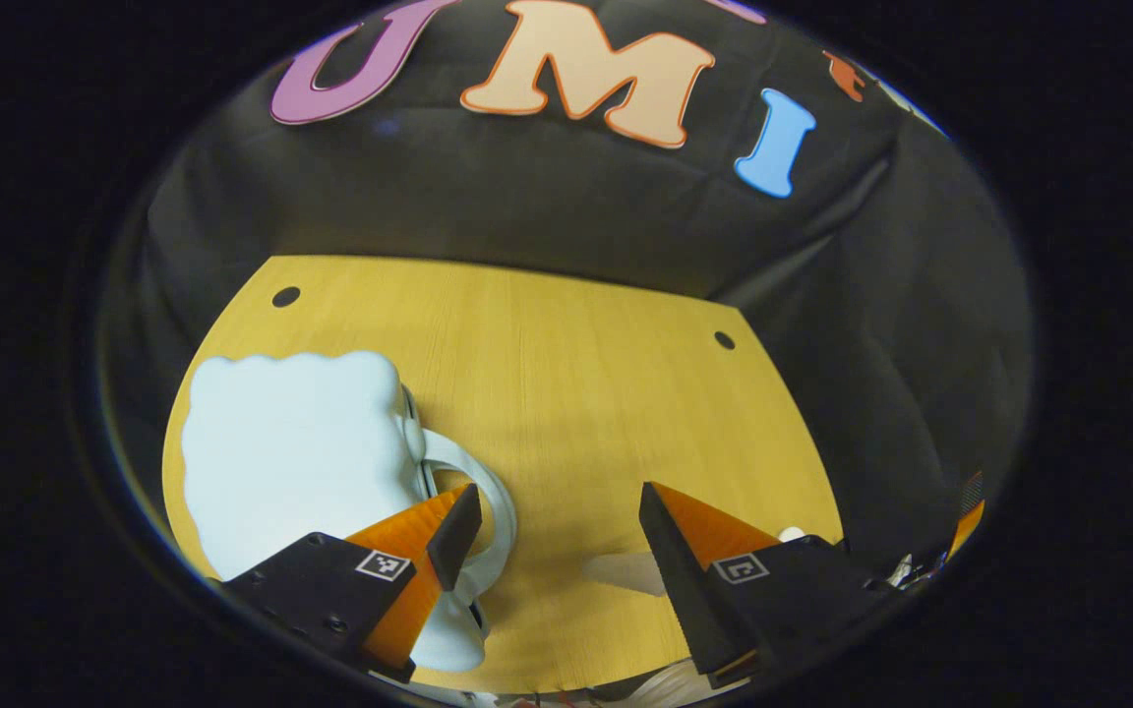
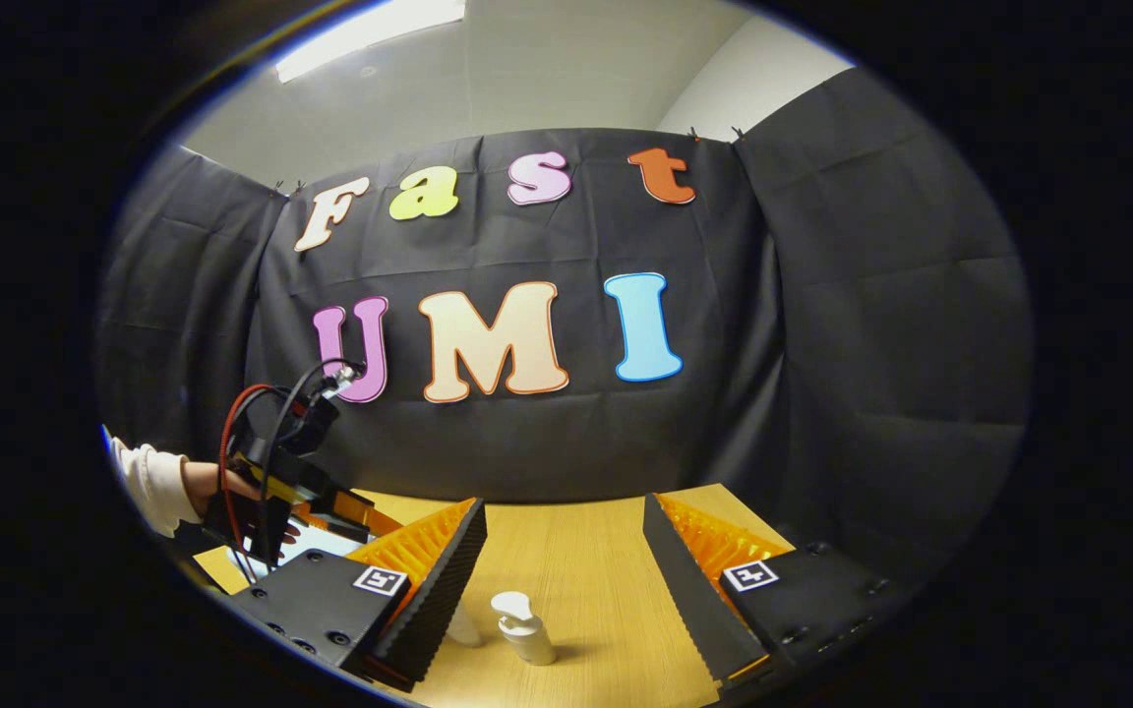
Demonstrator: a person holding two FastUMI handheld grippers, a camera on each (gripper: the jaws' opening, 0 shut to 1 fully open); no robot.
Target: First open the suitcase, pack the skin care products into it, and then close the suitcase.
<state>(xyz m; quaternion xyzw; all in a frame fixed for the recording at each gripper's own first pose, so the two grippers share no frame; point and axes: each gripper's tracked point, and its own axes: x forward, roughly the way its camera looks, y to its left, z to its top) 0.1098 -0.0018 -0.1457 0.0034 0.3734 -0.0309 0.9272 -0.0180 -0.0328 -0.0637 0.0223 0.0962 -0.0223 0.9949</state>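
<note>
A pale blue suitcase lies flat and shut at the table's left, its white handle pointing toward the middle. My left gripper hovers open just right of it, the left finger over the handle and nothing between the fingers. In the right gripper view a small white pump bottle stands on the table between the fingers of my open right gripper, farther off. A second white item is partly hidden behind its left finger. The left gripper shows there too, over the suitcase.
The wooden table has two dark holes near its far edge and black cloth behind and to the right. A hand in a white sleeve holds the left gripper, with red and black cables looping above it.
</note>
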